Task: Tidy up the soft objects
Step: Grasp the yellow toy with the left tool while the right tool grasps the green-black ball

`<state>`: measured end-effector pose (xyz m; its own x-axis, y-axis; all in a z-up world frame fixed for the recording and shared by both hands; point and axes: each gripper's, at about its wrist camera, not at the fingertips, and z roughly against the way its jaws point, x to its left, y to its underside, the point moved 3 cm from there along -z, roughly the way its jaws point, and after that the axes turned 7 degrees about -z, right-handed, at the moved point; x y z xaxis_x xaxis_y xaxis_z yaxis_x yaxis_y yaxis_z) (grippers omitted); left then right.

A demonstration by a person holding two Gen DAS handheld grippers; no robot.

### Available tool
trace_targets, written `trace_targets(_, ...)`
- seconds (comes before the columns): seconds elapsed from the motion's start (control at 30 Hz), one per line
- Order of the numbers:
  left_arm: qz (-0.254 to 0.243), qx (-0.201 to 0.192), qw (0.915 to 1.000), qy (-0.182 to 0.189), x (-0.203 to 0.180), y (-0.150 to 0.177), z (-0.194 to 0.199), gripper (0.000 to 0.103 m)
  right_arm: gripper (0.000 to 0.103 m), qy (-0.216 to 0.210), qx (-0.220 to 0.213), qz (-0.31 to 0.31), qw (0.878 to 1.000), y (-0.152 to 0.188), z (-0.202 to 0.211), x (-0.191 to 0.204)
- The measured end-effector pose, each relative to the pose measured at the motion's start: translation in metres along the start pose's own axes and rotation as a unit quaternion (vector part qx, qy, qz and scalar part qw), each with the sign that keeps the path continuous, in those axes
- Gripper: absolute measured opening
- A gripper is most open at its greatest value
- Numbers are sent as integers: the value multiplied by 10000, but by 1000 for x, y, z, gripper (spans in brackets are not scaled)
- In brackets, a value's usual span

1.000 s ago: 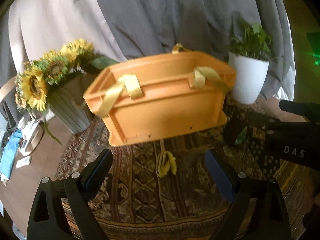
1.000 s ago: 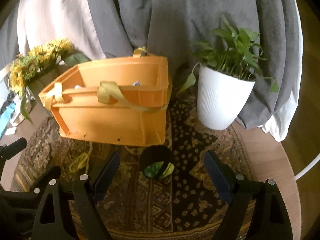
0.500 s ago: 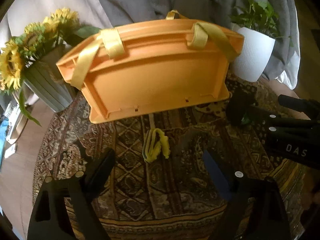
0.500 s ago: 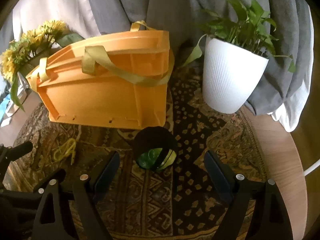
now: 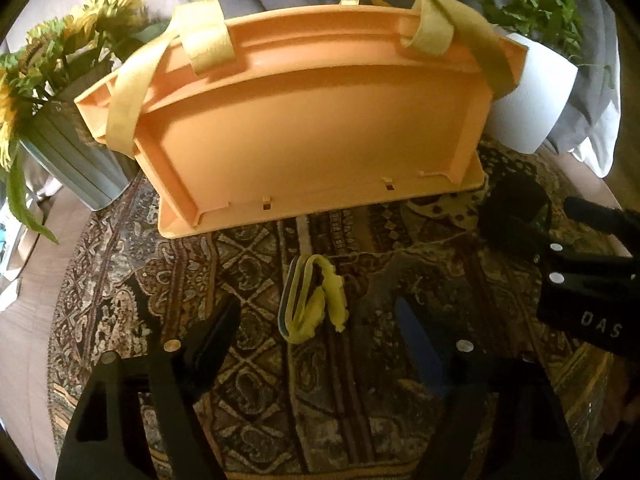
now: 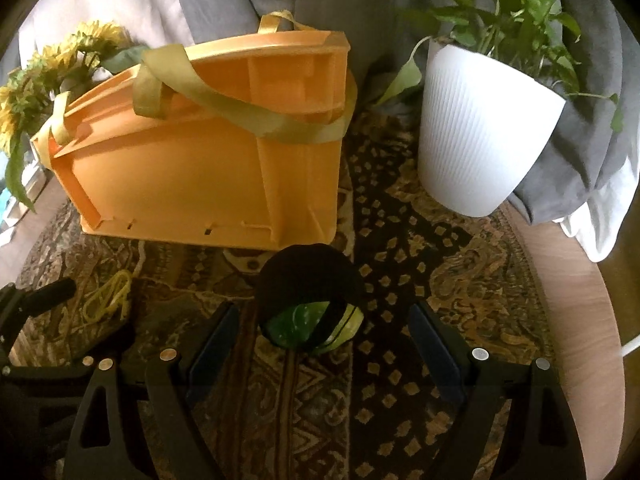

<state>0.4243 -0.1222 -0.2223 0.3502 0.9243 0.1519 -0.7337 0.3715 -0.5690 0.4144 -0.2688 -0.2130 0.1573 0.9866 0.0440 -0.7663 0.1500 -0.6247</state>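
Directly ahead of the left gripper (image 5: 316, 320), whose fingers are spread wide and grasp nothing, lies the yellow soft band (image 5: 310, 304), while the right gripper (image 6: 320, 332), likewise released, frames the black-and-green soft object (image 6: 310, 308) before the orange crate (image 6: 208, 152).

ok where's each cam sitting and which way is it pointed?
Left wrist: on the left gripper, low over the rug, facing the orange crate and a yellow band; its open fingers show, with the right gripper at right.
Right wrist: on the right gripper, facing a black-and-green object; its open fingers show.
Shared: crate, band, white planter, sunflowers.
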Motion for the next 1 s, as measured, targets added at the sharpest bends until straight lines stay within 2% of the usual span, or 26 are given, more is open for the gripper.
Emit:
trace_targets(0.13, 45, 74, 10000, 5, 2, -2, -9, 72, 86, 4, 18, -18, 10000, 0, -7, 0)
trace_targets(0.27, 79, 186, 9998, -12, 4, -2, -17, 56, 85, 47, 28, 41, 10000, 1, -13, 1)
trace_targets(0.47, 130, 254, 9995, 103, 4, -1, -24, 45, 76, 2, 50, 43, 10000, -2, -19, 2)
trace_targets(0.57, 106, 243, 9995, 143, 4, -1, -24, 37, 65, -80, 48, 91, 9999, -4, -19, 5)
trace_targets(0.77, 84, 215, 9992, 336, 7, -1, -25, 30, 65, -49, 72, 101, 9999, -5, -15, 7)
trace_targets(1.0, 90, -44, 9991, 419, 11, -2, -6, 30, 65, -140, -14, 128, 9998, -7, 2, 13)
